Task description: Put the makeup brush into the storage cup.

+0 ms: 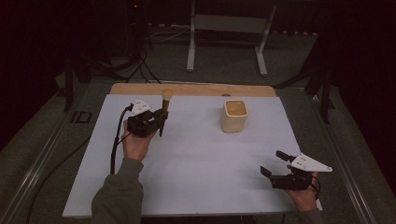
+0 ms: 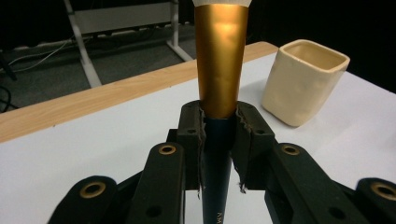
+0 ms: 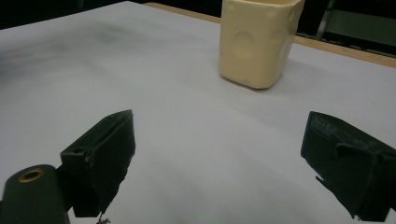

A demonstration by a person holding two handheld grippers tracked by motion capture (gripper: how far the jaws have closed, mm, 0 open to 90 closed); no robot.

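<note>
I see a white rectangular sheet [image 1: 196,158] covering most of the bench, with a strip of pale wood bench top [image 1: 191,89] showing along the far edge.

Left gripper [image 1: 162,116]: in the person's left hand [image 1: 136,145], over the far left part of the sheet. In the left gripper view its jaws are clamped on a brush with a gold metal ferrule and dark blue handle [image 2: 219,93]. The pads [image 2: 194,140] grip the handle just below where the gold part begins. The brush stands upright, gold end up; the high view shows that upper end near the far edge of the sheet. I cannot tell whether the lower end of the handle touches the sheet.

Right gripper [image 1: 273,163]: in the person's right hand [image 1: 303,196], near the right near corner of the sheet. Its jaws are spread wide with nothing between them; the right gripper view shows bare white sheet in the gap.

Cream-coloured ceramic cup with a squarish mouth [image 1: 234,115]: upright on the sheet, right of centre toward the far edge, well apart from both grippers. I see no contents from above. It lies right of the held brush in the left gripper view, and ahead of the right gripper in the right gripper view.

Black cable [image 1: 115,140] trails from the left gripper toward the near edge beside the grey-green sleeve [image 1: 119,191].
</note>
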